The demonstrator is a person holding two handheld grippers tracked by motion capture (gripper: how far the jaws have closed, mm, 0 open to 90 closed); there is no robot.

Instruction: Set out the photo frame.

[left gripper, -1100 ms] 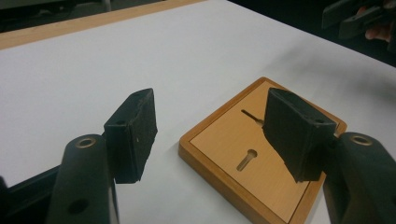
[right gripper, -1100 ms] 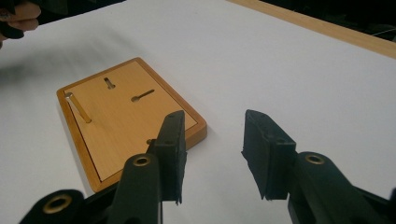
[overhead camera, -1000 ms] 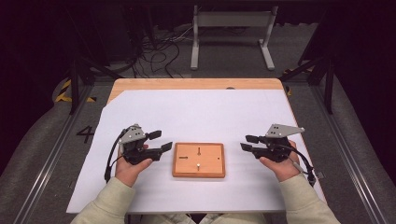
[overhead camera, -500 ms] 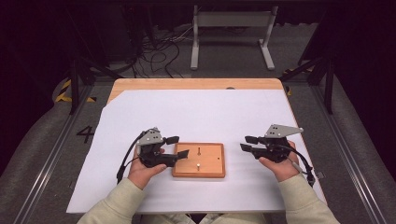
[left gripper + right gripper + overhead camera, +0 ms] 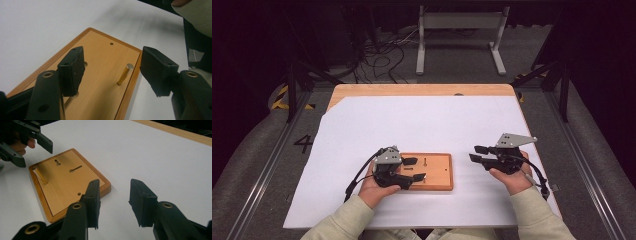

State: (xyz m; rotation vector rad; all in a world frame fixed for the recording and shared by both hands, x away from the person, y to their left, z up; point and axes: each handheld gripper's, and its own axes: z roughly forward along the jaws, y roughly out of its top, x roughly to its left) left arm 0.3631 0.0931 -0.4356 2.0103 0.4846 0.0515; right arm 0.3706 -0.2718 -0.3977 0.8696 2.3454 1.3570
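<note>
Wooden board (image 5: pixel 432 171) lying flat on the white sheet (image 5: pixel 422 125), toward the six o'clock edge of the table (image 5: pixel 362 90), between the two grippers. Rectangular, with a raised rim and a paler inset face. Brass pin (image 5: pixel 123 74) standing upright out of that face, in the left gripper view; a small drilled hole (image 5: pixel 111 43) farther along at twelve o'clock from it. Second brass pin (image 5: pixel 41 176) seen leaning in the right gripper view, near the board's far corner at ten o'clock, beside two dark slots in the wood.

Left gripper (image 5: pixel 413 169) held over the board's nine o'clock end, jaws spread wide, one above the far part of that end and one above the near part. In its own view, upright pin seen in the gap between the two black pads (image 5: pixel 72 70), nearer the right-hand one, touching neither. Nothing pinched.

Right gripper (image 5: pixel 477 153) at three o'clock from the board, well apart from it, above bare white sheet, pointing toward nine o'clock. Jaws parted, nothing between them. Grey three-cornered plate (image 5: pixel 514 140) on top. Cables trailing back along both sleeves toward six o'clock. Whether either gripper rests on the sheet: cannot tell.
</note>
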